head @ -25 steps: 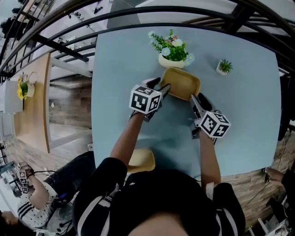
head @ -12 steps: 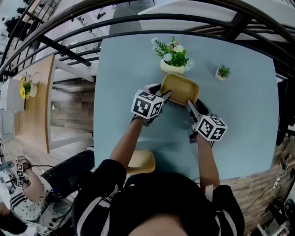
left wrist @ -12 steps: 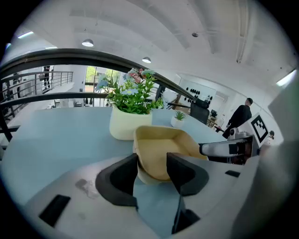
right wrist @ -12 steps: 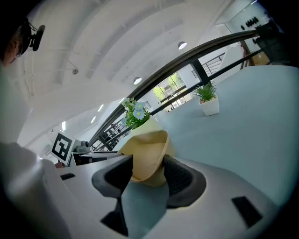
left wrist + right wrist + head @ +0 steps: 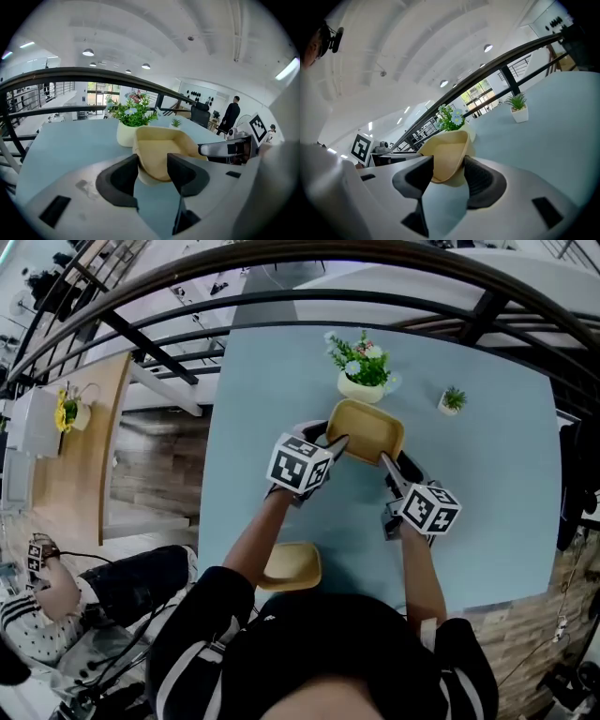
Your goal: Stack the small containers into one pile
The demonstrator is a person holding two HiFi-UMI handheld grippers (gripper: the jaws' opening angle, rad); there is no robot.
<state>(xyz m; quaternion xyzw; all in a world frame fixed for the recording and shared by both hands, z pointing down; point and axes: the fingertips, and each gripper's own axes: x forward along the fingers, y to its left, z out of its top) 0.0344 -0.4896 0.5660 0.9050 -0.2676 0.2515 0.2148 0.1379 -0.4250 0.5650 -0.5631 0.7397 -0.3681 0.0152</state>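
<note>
Toward the far middle of the light blue table [image 5: 487,512], you hold the yellow container [image 5: 366,430] between both grippers, just near of the white flower pot [image 5: 363,385]. Your left gripper [image 5: 330,442] has its jaws closed on the container's left rim; its own view shows the container [image 5: 161,154] wedged between the two dark pads, with the left gripper [image 5: 152,171] pinching a rounded corner and the flower pot [image 5: 126,132] right behind. Your right gripper [image 5: 389,465] pinches the near right rim, and in its view the container [image 5: 445,157] sits tilted between the jaws of the right gripper [image 5: 447,173]. Whether the base touches the table cannot be told. A second yellow container [image 5: 291,565] lies on the near edge of the table, well apart, close to your body. A small potted plant [image 5: 451,401] stands to the far right.
</note>
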